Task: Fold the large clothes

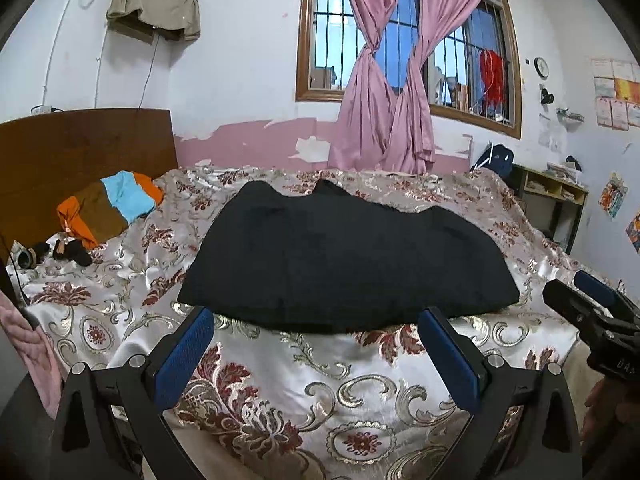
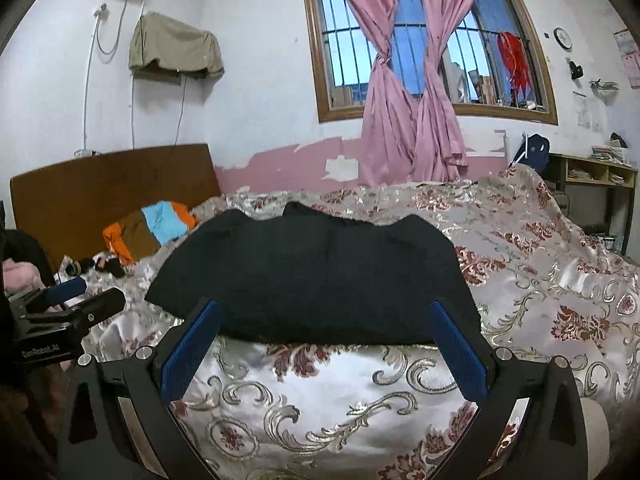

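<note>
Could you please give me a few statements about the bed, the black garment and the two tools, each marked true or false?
1. The black garment lies on the floral bedspread. True.
2. The left tool is shut on the garment's hem. False: it is open and holds nothing.
3. The right tool is open. True.
4. The striped cloth lies on top of the black garment. False: it lies apart, near the headboard.
5. The pink curtains are knotted. True.

black claw [image 1: 316, 354], blue ribbed pads [image 1: 185, 356], silver screws
</note>
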`<state>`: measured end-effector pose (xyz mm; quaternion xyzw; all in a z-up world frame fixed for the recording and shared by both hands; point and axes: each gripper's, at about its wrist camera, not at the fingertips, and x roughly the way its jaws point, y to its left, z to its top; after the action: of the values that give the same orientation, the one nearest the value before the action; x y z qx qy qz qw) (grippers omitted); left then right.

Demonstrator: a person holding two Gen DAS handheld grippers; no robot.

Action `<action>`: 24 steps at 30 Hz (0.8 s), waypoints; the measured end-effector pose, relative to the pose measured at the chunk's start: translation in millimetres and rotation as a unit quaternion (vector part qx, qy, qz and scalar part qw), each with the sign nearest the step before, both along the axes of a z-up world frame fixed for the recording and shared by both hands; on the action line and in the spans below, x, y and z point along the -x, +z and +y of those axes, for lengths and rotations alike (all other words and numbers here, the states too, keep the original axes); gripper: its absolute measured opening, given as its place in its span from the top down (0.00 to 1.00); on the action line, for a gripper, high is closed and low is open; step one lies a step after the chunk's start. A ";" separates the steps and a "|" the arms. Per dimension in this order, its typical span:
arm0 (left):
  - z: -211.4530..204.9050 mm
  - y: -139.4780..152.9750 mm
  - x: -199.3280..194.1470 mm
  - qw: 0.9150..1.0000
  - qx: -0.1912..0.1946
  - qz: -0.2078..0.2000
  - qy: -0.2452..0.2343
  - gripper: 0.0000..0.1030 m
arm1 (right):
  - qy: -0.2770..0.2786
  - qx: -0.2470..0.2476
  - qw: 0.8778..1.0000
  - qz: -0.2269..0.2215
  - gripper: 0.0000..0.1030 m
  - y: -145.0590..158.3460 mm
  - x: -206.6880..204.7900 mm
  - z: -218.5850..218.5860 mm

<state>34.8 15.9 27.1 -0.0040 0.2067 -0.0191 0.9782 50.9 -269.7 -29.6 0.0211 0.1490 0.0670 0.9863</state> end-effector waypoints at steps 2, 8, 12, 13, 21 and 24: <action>0.7 -2.2 -1.2 1.000 -0.003 0.003 0.003 0.00 | 0.001 -0.002 1.000 0.008 0.01 -2.5 -2.6 -1.7; 3.0 -6.7 -3.6 1.000 -0.012 0.007 0.011 0.00 | 0.001 0.002 1.000 0.030 0.01 -11.9 -9.9 0.2; 3.7 -9.5 -4.6 1.000 -0.016 0.012 0.014 0.00 | 0.001 0.004 0.999 0.034 0.01 -14.7 -11.8 1.2; 4.0 -9.9 -4.7 1.000 -0.016 0.013 0.014 0.00 | 0.001 0.004 0.999 0.033 0.01 -14.6 -11.8 1.1; 4.4 -11.5 -4.7 1.000 -0.018 0.012 0.011 0.00 | -0.001 0.004 0.999 0.033 0.01 -15.6 -12.5 0.4; 4.3 -11.7 -4.5 1.000 -0.017 0.012 0.012 0.00 | -0.001 0.004 0.999 0.033 0.01 -15.8 -12.4 0.0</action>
<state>39.2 20.2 15.3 0.0098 0.2188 -0.0041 0.9757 63.3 -269.7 -45.4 0.0196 0.1815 0.0648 0.9811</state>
